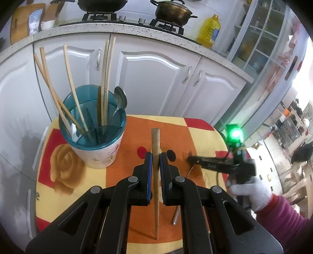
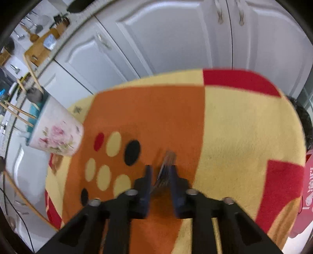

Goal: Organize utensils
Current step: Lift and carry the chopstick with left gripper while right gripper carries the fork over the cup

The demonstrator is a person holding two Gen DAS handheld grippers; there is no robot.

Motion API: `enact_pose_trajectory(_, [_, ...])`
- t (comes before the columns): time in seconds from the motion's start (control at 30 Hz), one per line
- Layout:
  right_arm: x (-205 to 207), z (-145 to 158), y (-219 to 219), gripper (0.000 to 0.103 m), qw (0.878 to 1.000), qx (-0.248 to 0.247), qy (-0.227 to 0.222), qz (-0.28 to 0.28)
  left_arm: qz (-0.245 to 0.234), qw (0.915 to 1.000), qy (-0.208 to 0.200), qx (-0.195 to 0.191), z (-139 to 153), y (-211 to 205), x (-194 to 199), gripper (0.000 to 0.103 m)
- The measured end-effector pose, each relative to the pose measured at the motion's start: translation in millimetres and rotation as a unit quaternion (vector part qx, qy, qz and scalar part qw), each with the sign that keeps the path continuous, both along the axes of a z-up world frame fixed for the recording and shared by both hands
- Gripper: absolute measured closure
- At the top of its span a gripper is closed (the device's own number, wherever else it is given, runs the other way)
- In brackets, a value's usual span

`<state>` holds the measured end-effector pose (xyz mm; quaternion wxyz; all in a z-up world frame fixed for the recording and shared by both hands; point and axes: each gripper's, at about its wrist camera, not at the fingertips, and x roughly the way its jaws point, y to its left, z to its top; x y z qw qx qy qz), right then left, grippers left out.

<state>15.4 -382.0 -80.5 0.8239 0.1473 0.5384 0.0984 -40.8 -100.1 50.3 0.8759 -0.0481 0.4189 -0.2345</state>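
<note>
My left gripper [image 1: 156, 159] is shut on a tapered wooden stick [image 1: 156, 148] and holds it above the patterned cloth [image 1: 129, 136]. A teal-rimmed floral utensil cup [image 1: 93, 136] stands to its left with several wooden sticks [image 1: 73, 88] and a metal spoon [image 1: 120, 99] inside. My right gripper [image 2: 160, 171] shows at the right of the left wrist view [image 1: 190, 159], low over the cloth. Its jaws stand either side of a metal fork [image 2: 166, 168]; the view is blurred and I cannot tell whether they grip it. The cup [image 2: 56, 134] is at its far left.
A metal handle [image 1: 176, 215] lies on the cloth under my left gripper. White cabinet doors [image 1: 156, 82] stand behind the table. The counter above holds a stove with pots [image 1: 173, 11] and an oil bottle [image 1: 209, 31].
</note>
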Motion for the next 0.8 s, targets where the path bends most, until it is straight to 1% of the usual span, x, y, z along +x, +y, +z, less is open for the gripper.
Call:
enact_pose_trajectory(0.07, [-6.6, 6.0, -3.5, 0.098, 1.0, 0.001, -0.006, 0.003, -0.001, 1.0, -0.005, -0.003, 4.8, 1.7, -2.6, 0.097])
enact_pose_trajectory(0.23, [-25.8, 33.4, -14.5, 0.099, 0.999, 0.013, -0.041, 0.008, -0.001, 0.9998, -0.019, -0.01, 20.0, 14.5, -9.9, 0.097])
enact_pose_trajectory(0.37, [-37.5, 57.7, -11.6, 0.099, 0.997, 0.016, -0.067, 0.017, 0.007, 0.9995, -0.023, -0.021, 27.6, 27.8, -16.4, 0.097])
enact_pose_trajectory(0.5, [-44.2, 95.1, -2.2, 0.101, 0.993, 0.017, -0.108, 0.037, 0.015, 0.999, -0.029, -0.03, 40.5, 40.5, -18.4, 0.097])
enact_pose_trajectory(0.57, [-44.4, 118.9, 6.0, 0.101, 0.989, 0.013, -0.136, 0.049, 0.018, 0.9986, -0.036, -0.035, 49.6, 47.0, -17.7, 0.097])
enact_pose_trajectory(0.63, [-39.4, 133.5, 12.0, 0.101, 0.987, 0.009, -0.149, 0.061, 0.022, 0.998, -0.044, -0.039, 59.4, 52.6, -16.1, 0.097])
enact_pose_trajectory(0.7, [-33.2, 138.4, 17.0, 0.101, 0.986, -0.001, -0.148, 0.07, 0.026, 0.9973, -0.054, -0.043, 69.6, 57.8, -14.4, 0.097])
enact_pose_trajectory(0.73, [-29.8, 135.4, 17.8, 0.101, 0.988, -0.002, -0.14, 0.07, 0.029, 0.9969, -0.059, -0.042, 73.0, 60.0, -14.5, 0.097])
enact_pose_trajectory(0.8, [-22.6, 119.9, 16.5, 0.1, 0.991, -0.015, -0.121, 0.058, 0.031, 0.9965, -0.065, -0.044, 76.2, 63.1, -15.4, 0.097])
